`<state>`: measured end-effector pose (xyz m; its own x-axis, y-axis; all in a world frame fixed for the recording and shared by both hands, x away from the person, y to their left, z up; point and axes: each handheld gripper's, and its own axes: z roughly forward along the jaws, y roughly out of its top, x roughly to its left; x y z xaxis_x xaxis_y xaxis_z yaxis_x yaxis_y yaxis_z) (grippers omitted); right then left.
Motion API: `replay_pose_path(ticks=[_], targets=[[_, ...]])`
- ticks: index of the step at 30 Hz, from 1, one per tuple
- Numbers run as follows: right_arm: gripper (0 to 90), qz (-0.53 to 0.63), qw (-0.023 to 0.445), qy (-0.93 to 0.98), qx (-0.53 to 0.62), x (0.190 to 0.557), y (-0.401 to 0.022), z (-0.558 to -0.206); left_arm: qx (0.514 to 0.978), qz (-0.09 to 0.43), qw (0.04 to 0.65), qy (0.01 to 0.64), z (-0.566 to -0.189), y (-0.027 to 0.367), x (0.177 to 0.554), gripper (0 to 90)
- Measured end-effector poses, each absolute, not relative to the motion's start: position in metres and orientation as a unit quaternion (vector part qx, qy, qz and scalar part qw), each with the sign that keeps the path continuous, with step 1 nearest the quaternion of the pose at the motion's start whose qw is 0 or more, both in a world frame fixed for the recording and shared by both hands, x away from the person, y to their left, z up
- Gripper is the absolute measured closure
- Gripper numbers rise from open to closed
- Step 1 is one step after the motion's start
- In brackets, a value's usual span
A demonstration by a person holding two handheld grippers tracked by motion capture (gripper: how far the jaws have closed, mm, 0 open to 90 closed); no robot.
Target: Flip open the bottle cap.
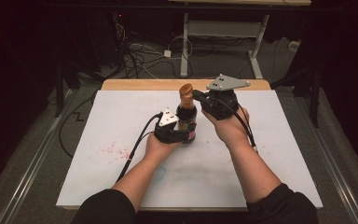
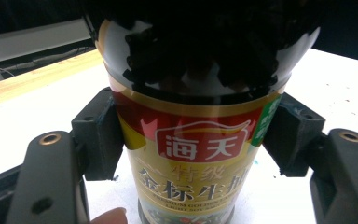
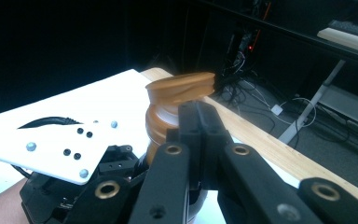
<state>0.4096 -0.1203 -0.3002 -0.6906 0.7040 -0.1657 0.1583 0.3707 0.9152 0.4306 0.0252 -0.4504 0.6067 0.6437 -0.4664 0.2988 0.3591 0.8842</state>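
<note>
White worktop (image 1: 121,121): dark glass sauce bottle (image 1: 186,122) with red-and-gold label stands clamped by left hand-held gripper (image 1: 176,135).
Right hand-held gripper (image 1: 200,96) looks closed against the brown plastic cap (image 1: 186,90); uncapping seems underway, likely needing a twist.

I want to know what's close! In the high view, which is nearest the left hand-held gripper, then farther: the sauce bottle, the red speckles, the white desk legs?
1. Sauce bottle: clamped in the left hand-held gripper.
2. Red speckles: on the table, left of it.
3. White desk legs: beyond the table's far edge.

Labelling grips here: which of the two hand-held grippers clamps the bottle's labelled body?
The left hand-held gripper: its jaws squeeze the sauce bottle at the label, while the right hand-held gripper sits by the brown cap.
</note>
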Motion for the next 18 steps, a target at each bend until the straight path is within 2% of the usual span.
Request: replay_pose_path(ticks=[18], targets=[[90.0,0.488,0.282,0.780,0.272,0.4108,-0.1166,-0.2963,0.552,0.122,0.706,0.426,-0.4507,0.0258,0.4300,28.9]])
